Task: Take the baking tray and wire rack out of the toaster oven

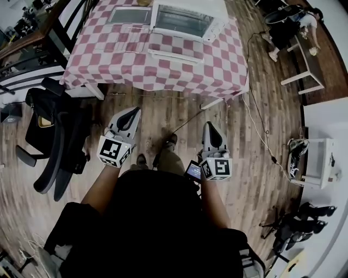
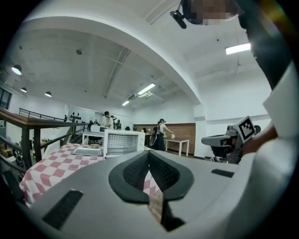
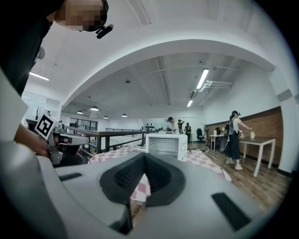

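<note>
At the top centre of the head view, the toaster oven (image 1: 187,20) stands on a surface (image 1: 109,59) draped in a red-and-white checked cloth. A flat grey tray (image 1: 129,15) lies on the cloth just left of the oven, and the left gripper view shows it in the same spot (image 2: 88,150), beside the oven (image 2: 122,141). No view shows the wire rack clearly enough to place it. Lower in the head view, the left hand-held gripper (image 1: 132,112) and the right hand-held gripper (image 1: 209,126) are held side by side over the wooden floor (image 1: 163,111), well short of the surface and pointing toward it. Each gripper's own view shows its dark pads pressed together with nothing between them, the left (image 2: 149,155) and the right (image 3: 144,157) alike, with the oven (image 3: 167,144) far ahead. A black chair (image 1: 51,144) sits at the left of the head view. A cable (image 1: 262,127) trails across the floor on the right, and a person (image 1: 291,27) stands at the upper right.
</note>
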A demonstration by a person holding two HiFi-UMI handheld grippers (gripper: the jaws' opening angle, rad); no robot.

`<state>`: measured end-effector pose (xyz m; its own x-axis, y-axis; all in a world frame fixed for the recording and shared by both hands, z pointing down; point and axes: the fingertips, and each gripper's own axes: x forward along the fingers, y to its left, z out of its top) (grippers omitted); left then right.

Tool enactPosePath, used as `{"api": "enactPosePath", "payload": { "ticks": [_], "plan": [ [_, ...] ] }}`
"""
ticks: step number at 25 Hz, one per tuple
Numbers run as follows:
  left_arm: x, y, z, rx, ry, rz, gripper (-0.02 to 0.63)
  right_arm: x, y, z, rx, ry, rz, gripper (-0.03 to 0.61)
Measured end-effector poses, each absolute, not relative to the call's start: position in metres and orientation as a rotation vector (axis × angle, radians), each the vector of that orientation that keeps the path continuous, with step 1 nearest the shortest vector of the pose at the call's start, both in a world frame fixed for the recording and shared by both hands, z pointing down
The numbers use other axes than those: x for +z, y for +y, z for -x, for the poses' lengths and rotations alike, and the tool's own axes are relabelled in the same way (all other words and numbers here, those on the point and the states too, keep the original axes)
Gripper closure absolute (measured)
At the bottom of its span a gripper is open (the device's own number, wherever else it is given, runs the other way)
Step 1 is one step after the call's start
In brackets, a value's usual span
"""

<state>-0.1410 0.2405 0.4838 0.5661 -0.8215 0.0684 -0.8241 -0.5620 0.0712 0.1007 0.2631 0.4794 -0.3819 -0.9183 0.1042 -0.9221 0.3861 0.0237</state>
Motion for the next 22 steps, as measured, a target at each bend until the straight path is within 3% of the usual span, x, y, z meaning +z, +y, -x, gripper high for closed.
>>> {"api": "enactPosePath", "payload": {
  "ticks": [9, 22],
  "plan": [
    [0.481, 0.279, 0.123, 0.063, -1.457, -2.675, 0.619, 0.470, 0.284, -0.130, 0.039, -2.587, -1.671, 0.575],
    [0.477, 0.317, 0.039, 0.062, -1.506, -2.642, 0.618, 0.469, 0.319, -0.210, 0.018, -2.646, -1.591, 0.575]
  ]
}}
